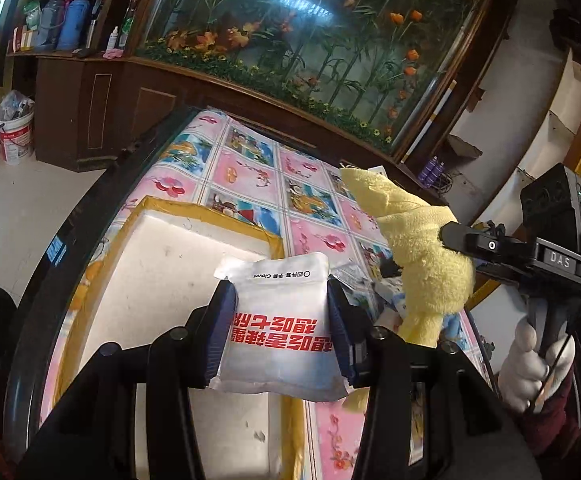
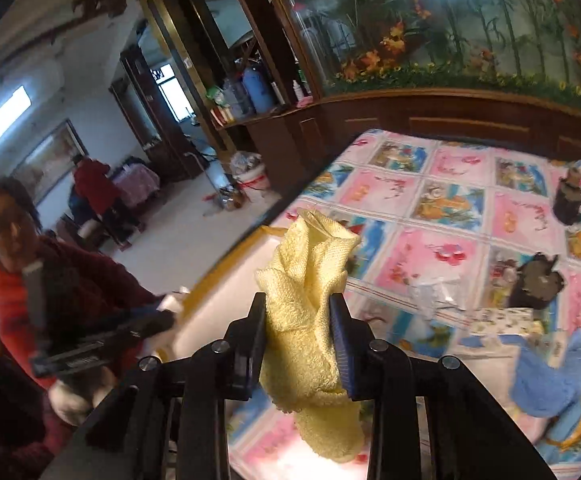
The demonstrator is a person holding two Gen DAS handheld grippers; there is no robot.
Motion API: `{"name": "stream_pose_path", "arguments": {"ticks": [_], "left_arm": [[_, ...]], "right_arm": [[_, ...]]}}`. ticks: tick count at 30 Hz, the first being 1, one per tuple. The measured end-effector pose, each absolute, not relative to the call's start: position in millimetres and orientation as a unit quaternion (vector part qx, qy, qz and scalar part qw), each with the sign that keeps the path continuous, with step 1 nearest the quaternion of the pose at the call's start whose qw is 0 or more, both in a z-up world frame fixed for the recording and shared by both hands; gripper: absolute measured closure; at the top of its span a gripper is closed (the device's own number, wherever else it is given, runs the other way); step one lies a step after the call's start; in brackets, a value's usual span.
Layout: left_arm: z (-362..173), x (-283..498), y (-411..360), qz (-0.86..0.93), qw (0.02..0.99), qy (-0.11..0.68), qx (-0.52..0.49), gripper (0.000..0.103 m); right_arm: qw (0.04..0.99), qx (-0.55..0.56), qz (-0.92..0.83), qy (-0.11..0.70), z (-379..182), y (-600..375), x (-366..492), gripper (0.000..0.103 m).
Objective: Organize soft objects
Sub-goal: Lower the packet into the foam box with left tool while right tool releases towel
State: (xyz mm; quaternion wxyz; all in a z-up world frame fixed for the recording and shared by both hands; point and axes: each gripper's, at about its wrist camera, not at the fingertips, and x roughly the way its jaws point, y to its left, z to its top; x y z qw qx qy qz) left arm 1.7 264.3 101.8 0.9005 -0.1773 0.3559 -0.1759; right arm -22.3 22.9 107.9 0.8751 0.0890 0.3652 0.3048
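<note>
— Where sits the foam box (image 1: 178,240)?
— On the table (image 1: 250,168), toward its left edge; packet (image 1: 280,320) above the box, clamped between the left gripper (image 1: 281,332) pads.

— And the towel (image 2: 310,320)?
— Pinched in the right gripper (image 2: 299,344), off the cloth, right of the packet. Blue cloth (image 2: 550,380) lying on the table further right; cabinet (image 1: 102,120) behind the table.

Two grippers: left gripper (image 1: 281,320), right gripper (image 2: 298,344).

One yellow towel (image 2: 310,308), centre of right wrist view.

One white glove packet (image 1: 282,328), lower centre of left wrist view.

One foam box (image 1: 162,256), lower left there.

One blue cloth (image 2: 550,384), lower right.

Two dark plush items (image 2: 538,284), right side; kind unclear.

One white bucket (image 1: 16,136), far left.
</note>
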Motion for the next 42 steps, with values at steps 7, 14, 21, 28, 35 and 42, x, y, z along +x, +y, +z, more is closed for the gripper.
{"name": "stream_pose_path", "arguments": {"ticks": [7, 14, 21, 28, 35, 42], "left_arm": [[54, 82, 276, -0.158, 0.874, 0.4, -0.224, 0.058], [7, 85, 286, -0.128, 0.852, 0.425, -0.278, 0.042], [4, 56, 287, -0.116, 0.855, 0.408, -0.298, 0.04], [17, 44, 274, -0.137, 0.846, 0.428, -0.286, 0.04], [16, 57, 233, -0.095, 0.841, 0.502, -0.176, 0.07], [39, 81, 229, -0.053, 0.873, 0.469, -0.121, 0.07]], "right_arm": [[0.798, 0.232, 0.332, 0.446, 57, 92, 76, 0.072], [0.811, 0.19, 0.268, 0.484, -8, 128, 123, 0.06], [0.821, 0.17, 0.258, 0.479, -20, 129, 130, 0.054], [0.842, 0.129, 0.257, 0.457, 4, 108, 84, 0.054], [0.859, 0.102, 0.257, 0.432, 25, 66, 26, 0.054], [0.883, 0.091, 0.234, 0.396, 53, 18, -17, 0.048]]}}
